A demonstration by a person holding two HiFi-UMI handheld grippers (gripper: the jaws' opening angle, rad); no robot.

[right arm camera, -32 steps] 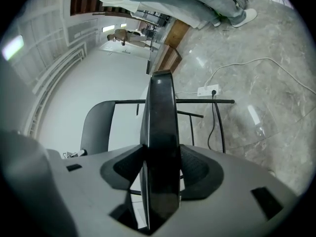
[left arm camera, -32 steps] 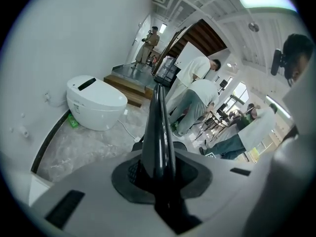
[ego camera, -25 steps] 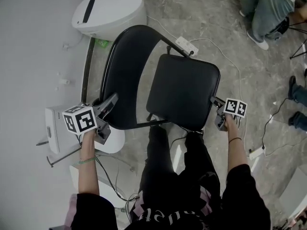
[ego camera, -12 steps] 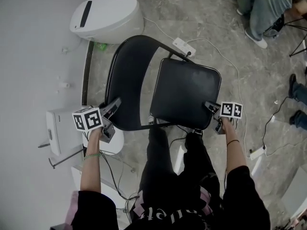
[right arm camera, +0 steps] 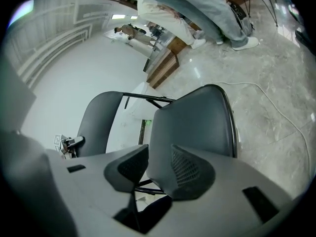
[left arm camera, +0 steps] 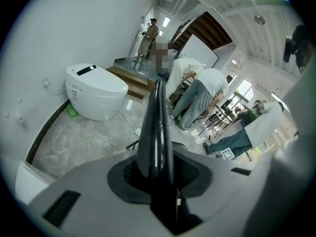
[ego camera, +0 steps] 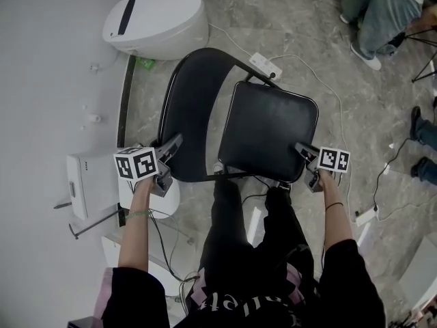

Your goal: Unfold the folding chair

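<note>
Floor [ego camera: 307,39]: pale marble, and it looks slick. If the legs land while the frame is only half open, they could skate.
Folding chair [ego camera: 205,91]: out in front of the person, just short of the toilet [ego camera: 160,19]. It looks mostly opened, held by both tools.
Backrest [ego camera: 191,125]: its near edge runs straight into the left-hand jaws. That's a narrow hold, so any twist could lever it free.
Seat [ego camera: 270,132]: lying almost flat. If it drops fast, it could slam down on the hinge.
Left tool [ego camera: 174,144]: clenched on the backrest's rim, pads tight on either side.
Right tool [ego camera: 300,149]: clamped on the seat's front corner. It's a shallow bite, so the padding may slide out.
Power strip [ego camera: 263,65]: lying right behind the chair with its cable [ego camera: 328,87], where a rear leg could come down on it.
</note>
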